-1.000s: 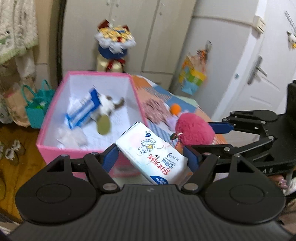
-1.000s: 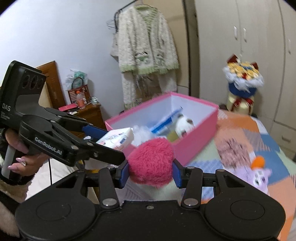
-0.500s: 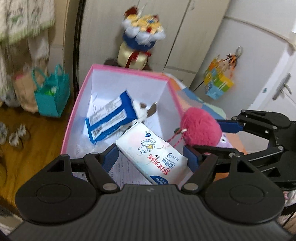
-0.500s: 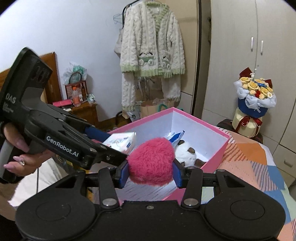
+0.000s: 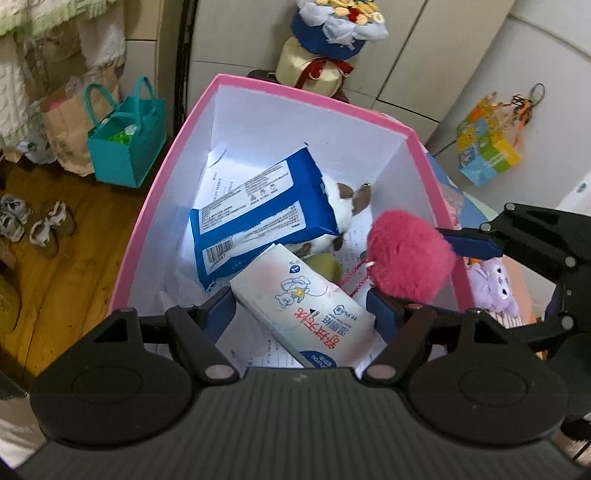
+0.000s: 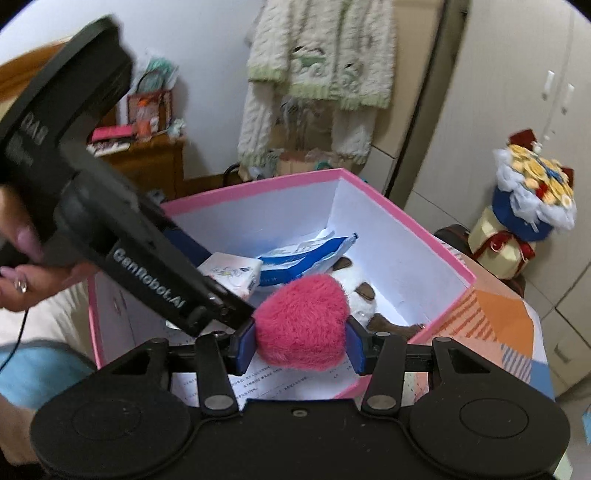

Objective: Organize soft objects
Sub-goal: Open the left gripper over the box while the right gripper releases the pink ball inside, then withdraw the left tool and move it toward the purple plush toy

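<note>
Two grippers now over the pink box (image 5: 140,225), where a second ago both hung short of it, above the bedspread.

Nearest, in the left wrist view: left gripper (image 5: 301,314) clamped on a white tissue pack (image 5: 303,314), blue pads pressed to its two long sides, pack angled across the jaws. Same grip as before, same tilt of the pack. Just to its right, right gripper (image 5: 410,258) pinching a red pom-pom (image 5: 408,254), a thin red cord hanging from the fluff toward the pack. Pom-pom now inside the box's near right wall; earlier out past the rim, over the patchwork cover.

Below both, on the box floor: printed paper (image 5: 258,350), a blue wipes pack (image 5: 258,210) lying aslant, a white-and-brown plush (image 5: 343,199) partly under it, something olive-green (image 5: 325,264) beside the tissue pack. Contents unmoved from before, only seen from more steeply above.

Right of the box, on the bed: a purple plush (image 5: 487,284).

From the right wrist view: pom-pom (image 6: 301,325) squeezed between the blue pads, left gripper's body crossing in from the left, a hand (image 6: 33,273) on its handle.

Farther off: teal bag (image 5: 125,147) on the wood floor, bouquet (image 5: 336,29) by the wardrobe, higher in the picture than a second ago.
</note>
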Motion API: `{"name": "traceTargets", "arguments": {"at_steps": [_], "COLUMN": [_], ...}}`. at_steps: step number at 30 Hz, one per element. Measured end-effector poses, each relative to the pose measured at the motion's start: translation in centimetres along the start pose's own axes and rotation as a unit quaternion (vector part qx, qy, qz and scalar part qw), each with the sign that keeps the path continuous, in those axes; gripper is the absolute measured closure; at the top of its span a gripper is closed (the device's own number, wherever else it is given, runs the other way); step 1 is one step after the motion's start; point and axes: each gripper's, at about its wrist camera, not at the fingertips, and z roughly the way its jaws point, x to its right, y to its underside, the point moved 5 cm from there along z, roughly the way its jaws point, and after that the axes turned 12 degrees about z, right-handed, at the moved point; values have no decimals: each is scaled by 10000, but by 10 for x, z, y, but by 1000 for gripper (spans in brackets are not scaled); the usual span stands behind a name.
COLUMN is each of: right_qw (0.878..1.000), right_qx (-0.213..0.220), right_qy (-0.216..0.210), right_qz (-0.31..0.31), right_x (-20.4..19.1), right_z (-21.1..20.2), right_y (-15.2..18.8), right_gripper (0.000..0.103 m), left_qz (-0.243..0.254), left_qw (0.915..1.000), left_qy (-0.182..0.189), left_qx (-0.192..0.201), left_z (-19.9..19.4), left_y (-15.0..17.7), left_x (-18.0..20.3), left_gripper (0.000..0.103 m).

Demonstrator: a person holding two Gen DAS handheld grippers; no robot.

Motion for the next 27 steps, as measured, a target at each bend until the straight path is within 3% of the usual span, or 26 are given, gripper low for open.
{"name": "traceTargets", "arguments": {"at_steps": [5, 9, 19, 27], "right_qw": [9998, 9994, 9944, 9902], "right_qx": [-53, 77, 708, 736], "right_qy": [209, 337, -244, -417], "right_qz": [-6, 90, 751, 1109], "right_x": [8, 14, 12, -1], "right_z": [14, 16, -49, -90], "right_y": [-1, -1, 14, 25], "right_gripper": [49, 40, 39, 38], "left_qz": [-22, 311, 813, 1230], "left_qw": [9999, 9990, 9942, 9885], "left_qy": [-119, -183, -276, -294], "left_qx": [-47, 271, 650, 828], "left_z": [6, -5, -60, -102], "left_y": [0, -1, 11, 30], "left_x": [1, 9, 21, 40], "left_gripper": [24, 22, 22, 22]}}
